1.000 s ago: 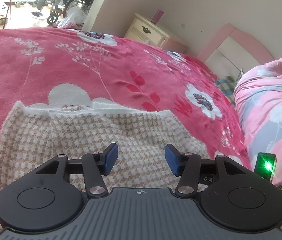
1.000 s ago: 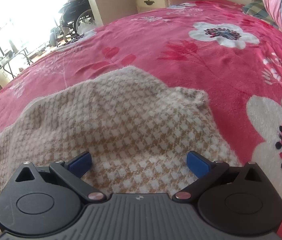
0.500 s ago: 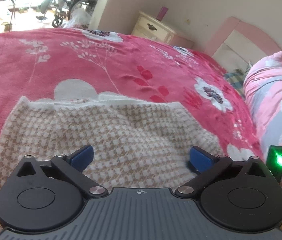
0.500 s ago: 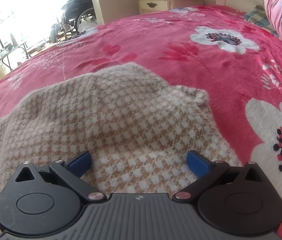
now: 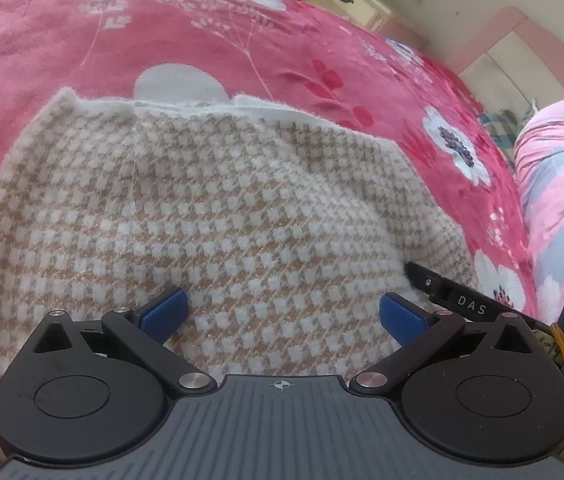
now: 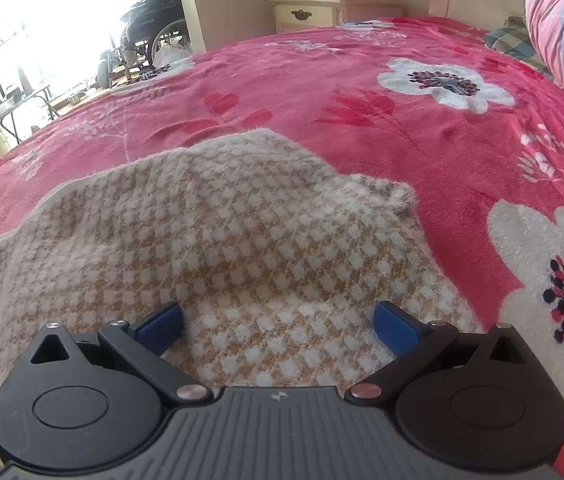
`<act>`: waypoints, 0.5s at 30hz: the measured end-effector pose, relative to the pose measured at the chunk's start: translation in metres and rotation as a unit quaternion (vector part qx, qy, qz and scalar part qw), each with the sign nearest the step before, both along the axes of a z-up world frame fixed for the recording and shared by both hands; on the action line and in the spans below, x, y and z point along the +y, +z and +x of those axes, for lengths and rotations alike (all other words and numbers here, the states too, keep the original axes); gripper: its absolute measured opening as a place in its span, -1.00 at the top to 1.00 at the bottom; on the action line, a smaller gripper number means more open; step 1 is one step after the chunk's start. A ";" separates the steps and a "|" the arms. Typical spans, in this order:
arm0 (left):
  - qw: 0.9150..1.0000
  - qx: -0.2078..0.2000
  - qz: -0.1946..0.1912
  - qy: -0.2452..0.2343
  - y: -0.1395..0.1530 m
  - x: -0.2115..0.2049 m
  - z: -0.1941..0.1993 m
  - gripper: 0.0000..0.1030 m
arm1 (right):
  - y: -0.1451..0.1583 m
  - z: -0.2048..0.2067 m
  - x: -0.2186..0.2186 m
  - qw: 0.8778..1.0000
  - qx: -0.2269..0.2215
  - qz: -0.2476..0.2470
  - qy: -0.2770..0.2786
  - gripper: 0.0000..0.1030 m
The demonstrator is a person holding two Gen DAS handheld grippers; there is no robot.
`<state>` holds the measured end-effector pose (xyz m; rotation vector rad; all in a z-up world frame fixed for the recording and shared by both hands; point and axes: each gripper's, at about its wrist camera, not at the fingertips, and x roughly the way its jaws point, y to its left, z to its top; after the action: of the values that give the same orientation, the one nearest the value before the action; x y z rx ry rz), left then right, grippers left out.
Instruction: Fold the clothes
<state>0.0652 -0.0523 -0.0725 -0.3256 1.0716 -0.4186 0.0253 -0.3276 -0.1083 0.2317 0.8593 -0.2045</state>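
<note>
My left gripper [image 5: 282, 312] hangs over a knit garment [image 5: 210, 208], jaws spread wide with nothing clamped; the cloth lies under and between my blue pads [image 5: 402, 318] but they do not press on it. My right gripper [image 6: 278, 322] is spread just as wide over the same garment [image 6: 218, 240], holding nothing.

The garment is fuzzy, in a small tan and white houndstooth check, with a plain white edge [image 5: 218, 108] along its far side. It lies flat on a pink floral blanket [image 5: 242, 40], directly beneath both sets of jaws and stretching ahead of them.

Seen from my left jaws it runs wider than deep, its long axis crossing from side to side. Ahead and right of my right jaws, one corner [image 6: 398, 196] curls up.

The near part is hidden under both grippers, and the picture edges cut off its sides, so I cannot tell what kind of garment it is.
</note>
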 end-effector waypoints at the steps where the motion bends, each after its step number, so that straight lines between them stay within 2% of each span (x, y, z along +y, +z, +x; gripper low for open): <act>1: 1.000 0.007 -0.002 0.001 -0.001 0.001 0.001 -1.00 | 0.000 0.000 0.000 1.000 0.000 0.000 0.000 -1.00; 6: 1.000 0.019 -0.003 -0.002 -0.002 0.001 0.003 -1.00 | 0.000 -0.001 0.000 1.000 -0.001 -0.001 0.000 -1.00; 13: 0.998 0.019 0.053 -0.036 -0.005 -0.016 0.003 -1.00 | -0.002 -0.004 0.002 1.000 -0.009 -0.009 0.006 -1.00; 15: 0.998 0.016 0.051 -0.036 -0.005 -0.015 0.001 -1.00 | -0.002 -0.005 0.002 1.000 -0.013 -0.008 0.007 -1.00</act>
<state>0.0666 -0.0670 -0.0777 -0.2043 1.1340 -0.4234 0.0199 -0.3257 -0.1106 0.2119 0.8331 -0.1943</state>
